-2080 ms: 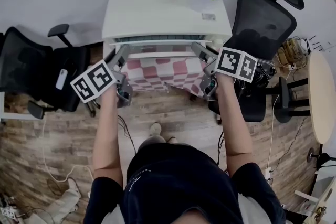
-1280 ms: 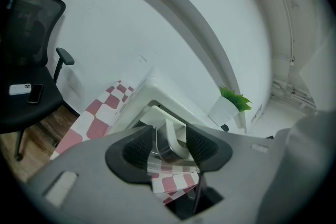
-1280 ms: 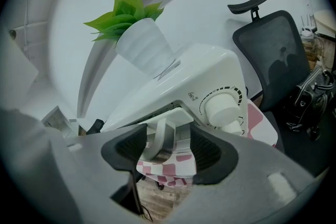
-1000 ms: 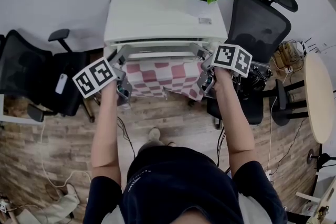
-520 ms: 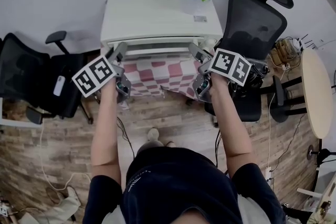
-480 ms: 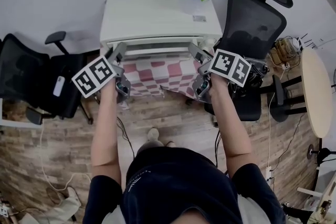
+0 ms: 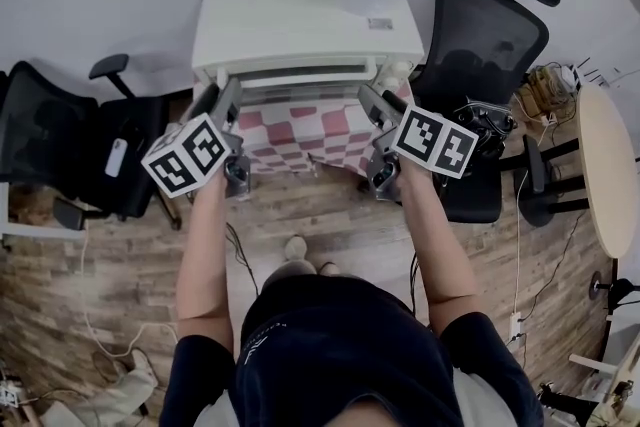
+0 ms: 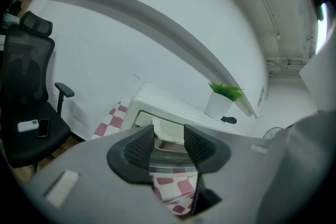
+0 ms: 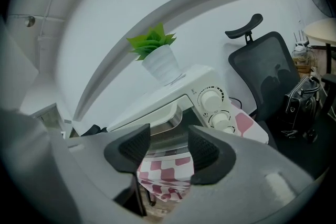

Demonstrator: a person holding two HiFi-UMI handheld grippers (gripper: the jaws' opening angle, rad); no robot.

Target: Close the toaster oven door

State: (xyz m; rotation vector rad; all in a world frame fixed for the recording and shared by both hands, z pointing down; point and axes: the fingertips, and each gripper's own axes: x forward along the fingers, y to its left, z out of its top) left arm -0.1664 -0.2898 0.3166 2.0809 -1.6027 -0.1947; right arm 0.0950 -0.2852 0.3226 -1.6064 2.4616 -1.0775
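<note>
Where the door (image 7: pixel 305 75) lies: on the front of the white toaster oven (image 7: pixel 300 15), which stands at the back of a table covered by a red-and-white checked cloth (image 7: pixel 300 130). The door looks ajar, its top edge leaning out toward the person rather than flush with the body.
Door's long axis: side to side, running from one gripper across to the other, with the white handle (image 9: pixel 156 114) along its top edge.
Left gripper (image 8: pixel 169 145): the jaws stand apart and have just been narrowing. The pads press on nothing, and the door's left end shows straight ahead beyond the gap.
Right gripper (image 9: pixel 169 148): also apart, also just been narrowing, with nothing gripped. The door's right end lies ahead through the gap, and the knobs (image 9: pixel 212 98) are just to its right.
Nearer hand: neither, by my reading. In the head view, each gripper sits over the front of the cloth near its own end of the door, about equally close.
Contact: I cannot tell whether any fingertip touches the door.
Direction of the coming move, as a judgement: up and away from the person, toward the oven body. With the handle on top, the hinge is probably at the bottom.
What it calls for: even pressure at both ends, so the door swings shut without twisting.
Risk: the oven may slide back on the cloth.
</note>
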